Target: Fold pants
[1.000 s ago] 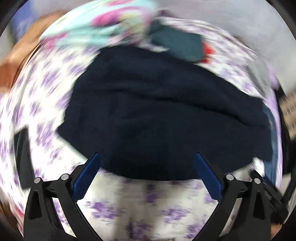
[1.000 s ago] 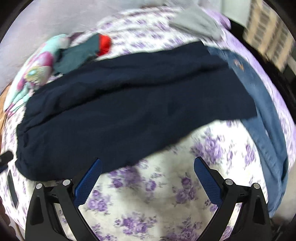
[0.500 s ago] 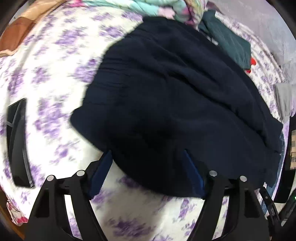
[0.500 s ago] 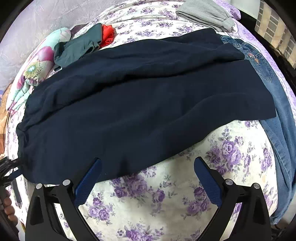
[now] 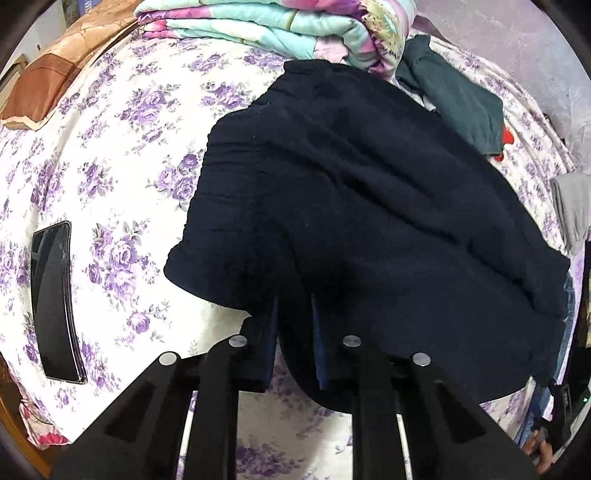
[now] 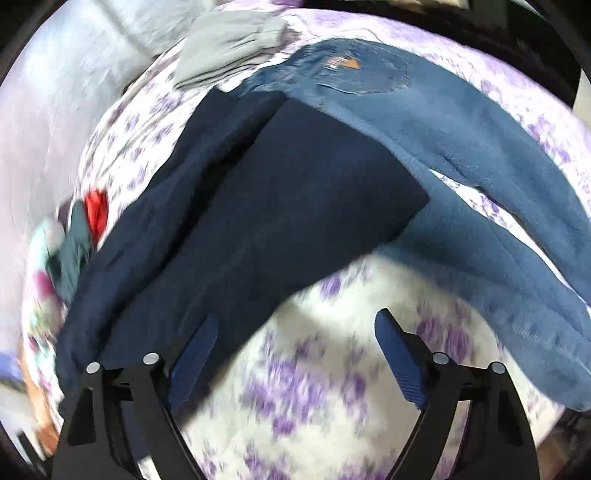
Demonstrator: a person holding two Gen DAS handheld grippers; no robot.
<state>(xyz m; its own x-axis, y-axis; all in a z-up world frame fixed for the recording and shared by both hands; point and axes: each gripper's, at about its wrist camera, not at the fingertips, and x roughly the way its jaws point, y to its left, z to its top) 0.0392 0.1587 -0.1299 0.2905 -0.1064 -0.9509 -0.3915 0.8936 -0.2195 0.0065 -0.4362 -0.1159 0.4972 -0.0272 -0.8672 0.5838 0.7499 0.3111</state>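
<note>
Dark navy pants [image 5: 369, 206] lie spread across a bed sheet printed with purple flowers [image 5: 122, 192]. In the left wrist view my left gripper [image 5: 294, 325] points steeply down at the pants' near edge. Its jaws are closing, and a fold of the navy cloth is pinched between the blue pads [image 5: 271, 332]. The blurred right wrist view shows the leg end of the pants [image 6: 280, 206]. My right gripper [image 6: 295, 325] hovers wide over the pants' edge and its jaws are closing. The left pad [image 6: 199, 343] is over navy cloth, with mostly sheet between the pads.
Blue jeans [image 6: 480, 166] lie along the pants' far side, with a grey garment [image 6: 229, 48] beyond. A black phone [image 5: 55, 302] rests on the sheet at left. A folded floral quilt [image 5: 277, 22], a teal garment [image 5: 458, 99] and a red item [image 6: 96, 214] lie at the head end.
My left gripper came down and closed from wide open onto the pants' near edge. My right gripper swung along the pants toward the jeans, rolled, and its jaws narrowed a little.
</note>
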